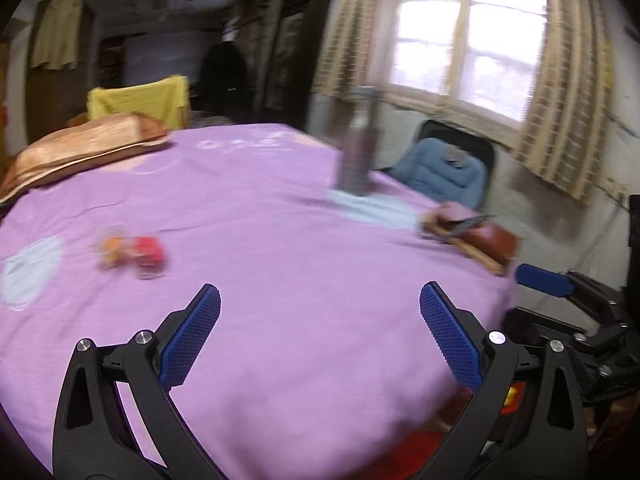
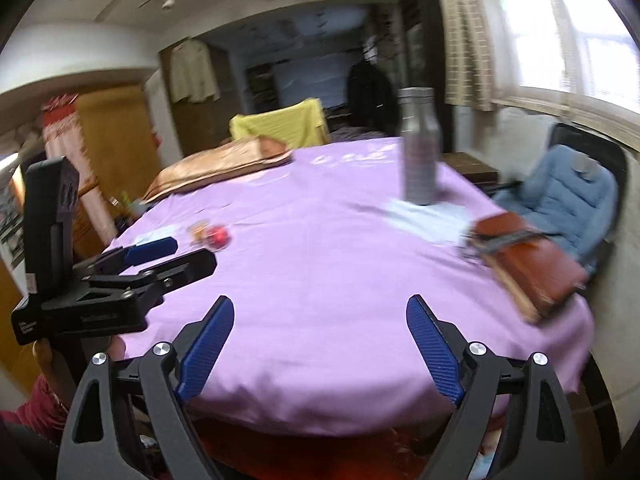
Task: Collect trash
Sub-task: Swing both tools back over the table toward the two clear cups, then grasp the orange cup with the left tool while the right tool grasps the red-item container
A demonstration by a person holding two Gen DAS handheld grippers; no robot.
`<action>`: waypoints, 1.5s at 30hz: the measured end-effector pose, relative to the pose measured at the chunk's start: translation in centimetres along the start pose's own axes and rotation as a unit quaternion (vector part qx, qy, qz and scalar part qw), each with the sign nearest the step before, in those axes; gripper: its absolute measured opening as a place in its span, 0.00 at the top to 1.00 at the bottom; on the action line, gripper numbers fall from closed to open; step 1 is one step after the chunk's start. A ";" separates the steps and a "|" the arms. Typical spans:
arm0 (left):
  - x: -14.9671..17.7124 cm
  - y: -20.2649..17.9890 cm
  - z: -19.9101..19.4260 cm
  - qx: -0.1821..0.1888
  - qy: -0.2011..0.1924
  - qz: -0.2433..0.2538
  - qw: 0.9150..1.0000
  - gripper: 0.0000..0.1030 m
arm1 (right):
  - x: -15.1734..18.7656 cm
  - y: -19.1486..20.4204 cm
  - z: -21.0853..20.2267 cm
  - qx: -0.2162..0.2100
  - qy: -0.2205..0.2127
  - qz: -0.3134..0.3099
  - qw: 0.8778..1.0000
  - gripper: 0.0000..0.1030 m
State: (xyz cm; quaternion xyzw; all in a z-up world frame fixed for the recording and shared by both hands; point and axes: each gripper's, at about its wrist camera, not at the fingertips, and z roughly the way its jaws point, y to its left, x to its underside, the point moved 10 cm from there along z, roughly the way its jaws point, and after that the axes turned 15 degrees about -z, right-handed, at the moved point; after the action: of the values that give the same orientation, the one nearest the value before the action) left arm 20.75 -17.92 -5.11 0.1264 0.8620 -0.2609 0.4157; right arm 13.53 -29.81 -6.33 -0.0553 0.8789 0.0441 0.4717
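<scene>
Left wrist view: left gripper [image 1: 320, 332] fingers spread, empty; red-orange wrapper scraps [image 1: 134, 254] ahead-left on purple bed [image 1: 280, 240]; right gripper [image 2: 320, 350] likewise spread, ready.

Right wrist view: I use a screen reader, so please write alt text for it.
The open right gripper holds nothing over a bed's purple sheet. On the sheet lie small red and orange trash, a metal bottle and a brown book; the left gripper shows at left.
</scene>
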 end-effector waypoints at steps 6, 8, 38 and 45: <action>-3.4 11.0 1.6 -0.104 0.008 -0.042 0.994 0.07 | -2.6 4.1 5.9 -0.053 0.030 -0.029 0.998 0.16; -4.5 15.3 2.3 -0.138 0.023 -0.063 0.988 0.07 | -3.3 5.1 7.6 -0.064 0.039 -0.035 0.997 0.16; -6.0 28.5 7.2 -0.217 0.111 -0.130 0.961 0.06 | -8.2 16.7 29.8 -0.119 0.160 -0.180 0.963 0.34; -5.4 25.7 8.8 -0.186 0.123 -0.080 0.972 0.06 | -8.9 11.9 28.9 -0.095 0.147 -0.128 0.976 0.51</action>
State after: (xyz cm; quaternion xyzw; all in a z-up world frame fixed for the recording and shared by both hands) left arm 41.03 -1.42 -14.35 0.0083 0.9473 -0.1111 0.3004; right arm 40.62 -13.83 -14.57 -0.2177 0.9160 0.0579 0.3321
